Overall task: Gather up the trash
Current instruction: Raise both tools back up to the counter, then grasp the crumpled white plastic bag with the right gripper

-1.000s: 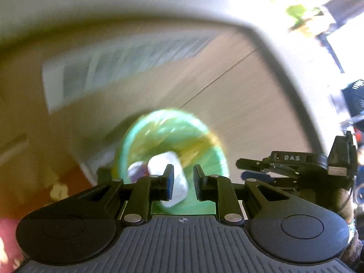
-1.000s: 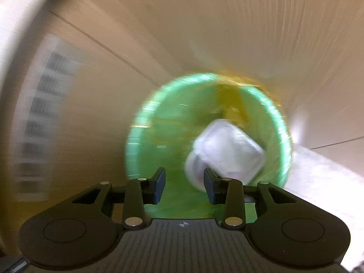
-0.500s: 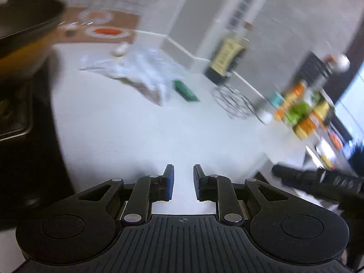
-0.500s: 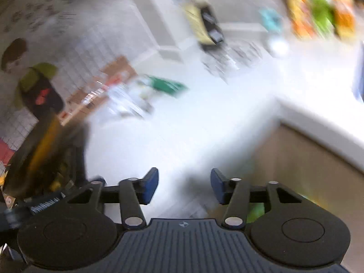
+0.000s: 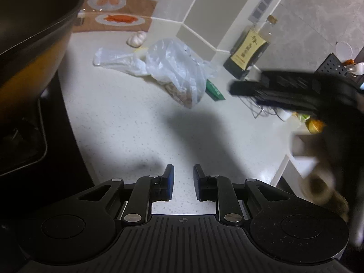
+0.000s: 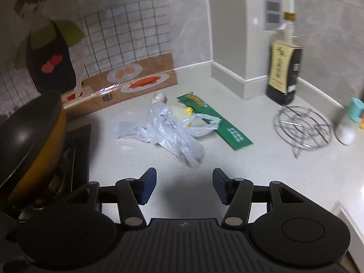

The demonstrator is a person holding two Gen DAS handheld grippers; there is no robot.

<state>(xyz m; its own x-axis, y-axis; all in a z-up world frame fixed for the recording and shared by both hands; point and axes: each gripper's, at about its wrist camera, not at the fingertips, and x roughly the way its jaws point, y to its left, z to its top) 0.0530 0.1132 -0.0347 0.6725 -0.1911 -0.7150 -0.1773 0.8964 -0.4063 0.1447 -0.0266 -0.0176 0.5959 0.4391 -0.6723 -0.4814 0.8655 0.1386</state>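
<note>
Between pickups now, both grippers empty and lined up on the next piece of litter. Right gripper (image 6: pixel 184 186) hovering over the white speckled counter (image 6: pixel 273 173), jaws spread wide, nothing between them; crumpled clear plastic bag (image 6: pixel 168 134) lying just ahead, with something brown showing through its near end. Left gripper (image 5: pixel 183 183) lower and nearer the counter edge, jaws set narrow with a gap, also holding nothing. Flat green printed wrapper (image 6: pixel 218 122) lying just behind the bag, partly tucked under it, more trash for later by the look of it. Next move, probably: right jaws forward and down onto the bunched near end of the bag, then a firm close, since thin film slips and sags. Room to watch: black-and-orange wok (image 6: pixel 29 141) on the stove crowding the left side, tall dark sauce bottle (image 6: pixel 284 63) and round wire trivet (image 6: pixel 302 127) standing off to the right, garlic bulb (image 6: pixel 159 97) behind near the wall. Open counter straight ahead, so a clean approach. Counter edge dropping away at lower right, well clear of the bag.
</note>
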